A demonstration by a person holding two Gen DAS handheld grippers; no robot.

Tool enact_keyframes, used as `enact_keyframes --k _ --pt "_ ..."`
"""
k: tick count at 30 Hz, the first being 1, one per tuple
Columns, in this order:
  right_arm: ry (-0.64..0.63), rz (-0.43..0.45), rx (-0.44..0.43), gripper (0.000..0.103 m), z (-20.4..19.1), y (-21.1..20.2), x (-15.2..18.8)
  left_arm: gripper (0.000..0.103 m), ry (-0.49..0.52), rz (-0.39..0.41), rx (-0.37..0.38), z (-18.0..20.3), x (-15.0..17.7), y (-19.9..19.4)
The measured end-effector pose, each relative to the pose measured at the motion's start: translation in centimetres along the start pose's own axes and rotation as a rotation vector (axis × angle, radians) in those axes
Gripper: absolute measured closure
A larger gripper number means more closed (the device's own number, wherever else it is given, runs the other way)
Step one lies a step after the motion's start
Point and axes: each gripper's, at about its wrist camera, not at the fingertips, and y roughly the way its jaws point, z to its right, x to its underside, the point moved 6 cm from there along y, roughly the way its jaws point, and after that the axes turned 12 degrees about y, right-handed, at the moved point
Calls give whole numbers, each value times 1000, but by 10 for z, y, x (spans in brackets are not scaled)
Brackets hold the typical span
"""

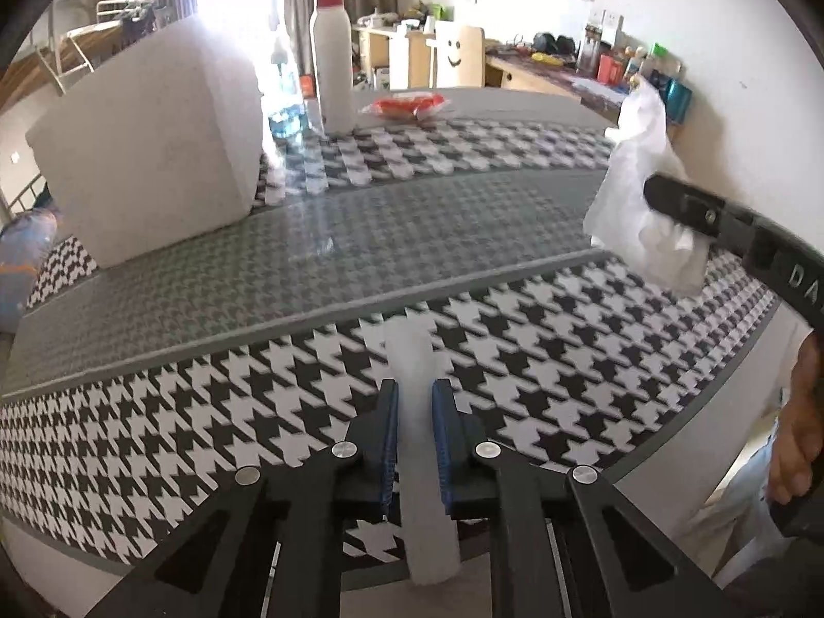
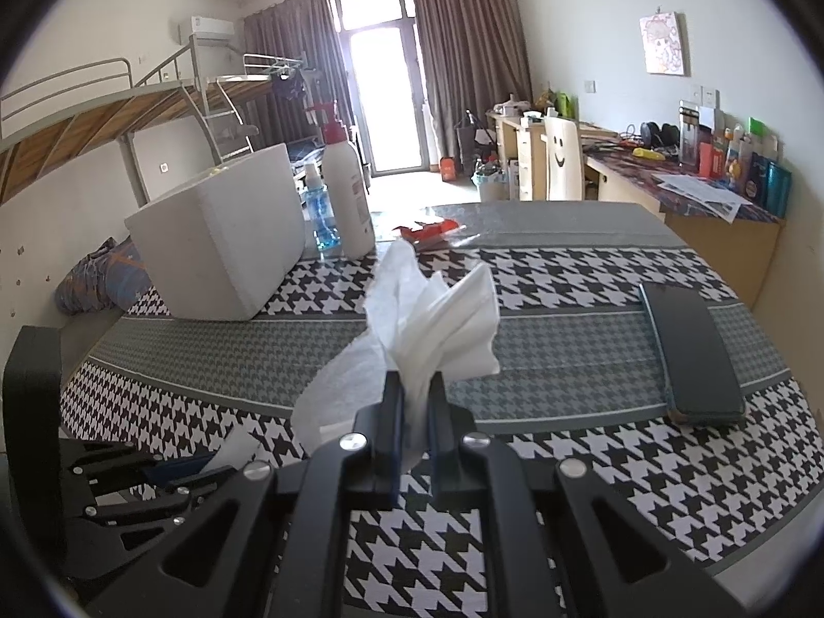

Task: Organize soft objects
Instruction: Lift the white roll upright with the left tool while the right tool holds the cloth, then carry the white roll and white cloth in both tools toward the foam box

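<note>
My left gripper is shut on a thin white strip of soft tissue or plastic that runs back between its blue pads, above the houndstooth tablecloth. My right gripper is shut on a crumpled white tissue and holds it up above the table. That tissue and the right gripper's finger also show at the right of the left wrist view. The left gripper shows at the lower left of the right wrist view.
A white foam box stands at the far left of the table. Behind it are a white pump bottle, a blue bottle and a red packet. A dark phone case lies at the right. Desks stand behind.
</note>
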Motion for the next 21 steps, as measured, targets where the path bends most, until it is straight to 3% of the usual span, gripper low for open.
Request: enact_keyframes --k 13,21 --pt "15 27 -15 92 -19 -6 -8 89 34 188 -16 -37 -33 -38" --pt "27 56 0 92 -31 -15 -11 89 61 259 16 -42 -40 -56"
